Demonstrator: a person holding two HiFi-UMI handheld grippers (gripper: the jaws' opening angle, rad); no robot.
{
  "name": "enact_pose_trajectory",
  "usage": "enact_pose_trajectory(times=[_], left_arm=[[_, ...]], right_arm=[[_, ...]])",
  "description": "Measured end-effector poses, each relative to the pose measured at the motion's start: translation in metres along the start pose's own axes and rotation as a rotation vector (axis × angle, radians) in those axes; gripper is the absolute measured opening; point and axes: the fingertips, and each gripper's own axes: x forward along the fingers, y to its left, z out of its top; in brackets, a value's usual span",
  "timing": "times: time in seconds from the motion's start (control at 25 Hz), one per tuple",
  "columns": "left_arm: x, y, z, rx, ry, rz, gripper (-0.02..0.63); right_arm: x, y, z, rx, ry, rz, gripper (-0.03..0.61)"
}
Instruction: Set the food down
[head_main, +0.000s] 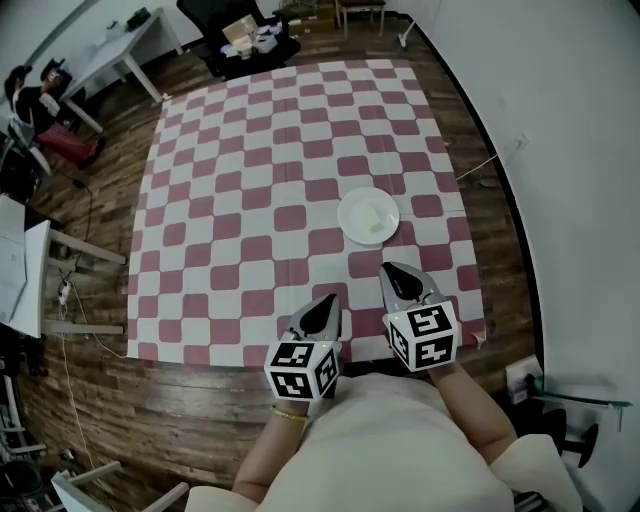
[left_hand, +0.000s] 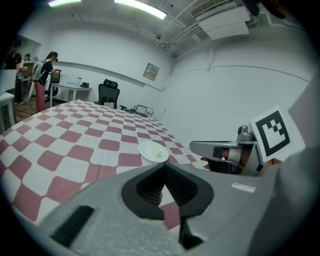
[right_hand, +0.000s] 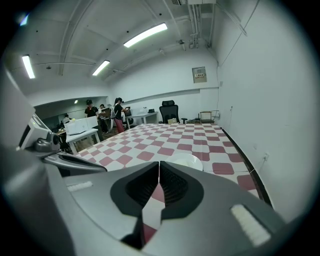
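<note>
On the white plate (head_main: 350, 203), just beyond the right gripper (head_main: 390, 270) and far-right of the left gripper (head_main: 330, 300), the food (head_main: 375, 222) is laid; both grippers are closed with nothing between the jaws.

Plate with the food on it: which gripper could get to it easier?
Probably the right. The right gripper lies nearer the white plate and points toward it. The left gripper sits farther back and off to the side. Both have their jaws together.

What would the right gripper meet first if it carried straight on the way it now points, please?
Probably the white plate, lying just ahead of the right gripper on the checked cloth, though the gripper's height is hard to judge.
</note>
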Motion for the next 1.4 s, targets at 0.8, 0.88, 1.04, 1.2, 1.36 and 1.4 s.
enact_pose_trajectory(times=[0.8, 0.88, 1.04, 1.2, 1.36, 1.4], left_arm=[[-0.03, -0.036, -0.012, 0.044, -0.05, -0.02, 0.003], [-0.032, -0.039, -0.012, 0.052, -0.051, -0.025, 0.003], [-0.036, -0.042, -0.012, 0.063, -0.06, -0.027, 0.003], [-0.04, -0.044, -0.013, 0.073, -0.067, -0.028, 0.003], [-0.041, -0.045, -0.011, 0.078, -0.073, -0.033, 0.003], [-0.041, -0.045, -0.011, 0.079, -0.075, -0.033, 0.003]], right_arm=[[-0.06, 0.028, -0.012, -0.017, -0.082, 0.044, 0.006], [-0.063, 0.031, -0.014, -0.015, -0.086, 0.051, 0.006], [-0.067, 0.035, -0.015, -0.016, -0.101, 0.055, 0.005], [-0.07, 0.039, -0.014, -0.023, -0.118, 0.055, 0.005], [-0.072, 0.042, -0.014, -0.027, -0.127, 0.058, 0.005], [-0.072, 0.041, -0.014, -0.027, -0.13, 0.058, 0.005]])
